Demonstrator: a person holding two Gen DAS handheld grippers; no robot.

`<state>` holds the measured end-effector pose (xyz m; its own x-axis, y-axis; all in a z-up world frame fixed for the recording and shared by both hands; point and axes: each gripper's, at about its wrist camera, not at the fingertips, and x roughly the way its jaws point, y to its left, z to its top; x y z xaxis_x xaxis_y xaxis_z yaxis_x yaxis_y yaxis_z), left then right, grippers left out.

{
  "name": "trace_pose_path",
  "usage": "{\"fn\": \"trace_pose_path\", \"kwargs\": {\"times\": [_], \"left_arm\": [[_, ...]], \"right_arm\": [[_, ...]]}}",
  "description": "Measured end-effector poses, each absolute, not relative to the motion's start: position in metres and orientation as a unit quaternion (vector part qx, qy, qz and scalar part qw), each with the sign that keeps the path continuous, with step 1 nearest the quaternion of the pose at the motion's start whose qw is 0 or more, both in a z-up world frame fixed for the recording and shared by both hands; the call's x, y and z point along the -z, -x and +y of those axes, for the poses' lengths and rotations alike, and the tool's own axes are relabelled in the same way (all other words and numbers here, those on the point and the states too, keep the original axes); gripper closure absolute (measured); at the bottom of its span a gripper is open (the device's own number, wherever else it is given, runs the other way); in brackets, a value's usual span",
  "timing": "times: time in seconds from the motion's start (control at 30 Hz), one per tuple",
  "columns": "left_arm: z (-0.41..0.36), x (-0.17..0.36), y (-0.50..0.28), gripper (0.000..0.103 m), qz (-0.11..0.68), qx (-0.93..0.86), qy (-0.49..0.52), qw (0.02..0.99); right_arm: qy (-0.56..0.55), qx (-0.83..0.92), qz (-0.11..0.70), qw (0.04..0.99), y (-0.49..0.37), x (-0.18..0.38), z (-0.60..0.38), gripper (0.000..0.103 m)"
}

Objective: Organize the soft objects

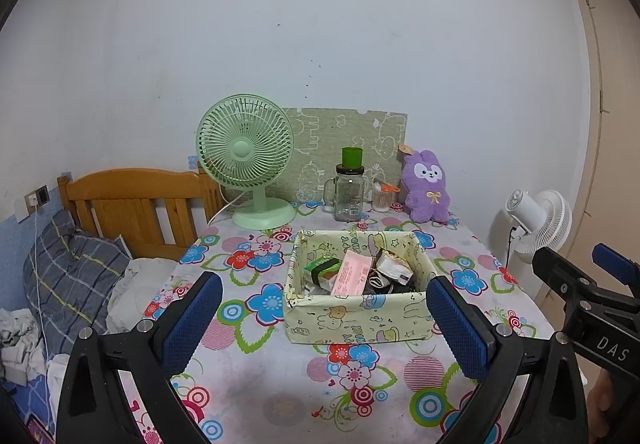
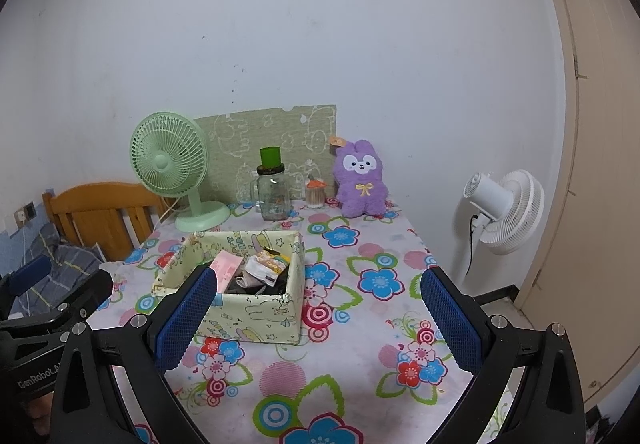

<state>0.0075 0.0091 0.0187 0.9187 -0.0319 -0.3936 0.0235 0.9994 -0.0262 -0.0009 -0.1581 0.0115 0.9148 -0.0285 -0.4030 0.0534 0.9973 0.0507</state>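
Both of your tools are spread wide and carrying nothing: the left gripper [image 1: 324,320] frames the fabric box [image 1: 356,318] straight ahead between its blue pads, while the right gripper [image 2: 320,318] has that same box [image 2: 248,312] ahead and off toward its left finger. The box sits on the floral tablecloth [image 2: 360,356], just beyond your fingertips, and it already holds a jumble — a pink packet [image 1: 352,271], a green-wrapped pack [image 1: 322,267], and some folded dark and pale cloth pieces that are too tangled to name singly. Further ahead of both tools, against the wall and to the right of the glass jar [image 1: 349,195], the purple plush rabbit [image 1: 427,185] stands upright, leaning on the green patterned board [image 1: 340,151]; it looks like the obvious soft thing still outside the box. Expect it to be light and squashy, so the pads will sink in before they bite. I would take it across the round body below the yellow bow, not by an ear, which would likely flop and let the toy swing. Keep clear of the jar and the little container of swabs [image 1: 382,197] just beside the rabbit — both look easy to knock over.
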Motion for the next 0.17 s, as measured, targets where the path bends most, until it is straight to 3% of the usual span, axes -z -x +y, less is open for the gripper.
{"fn": "trace_pose_path", "kwargs": {"times": [0.17], "left_arm": [[0.0082,-0.0187,-0.0077,0.000,0.203,0.014,0.011,0.979]], "right_arm": [[-0.032,0.019,0.207,0.978,0.0010,-0.0110,-0.1574,0.000]]}}
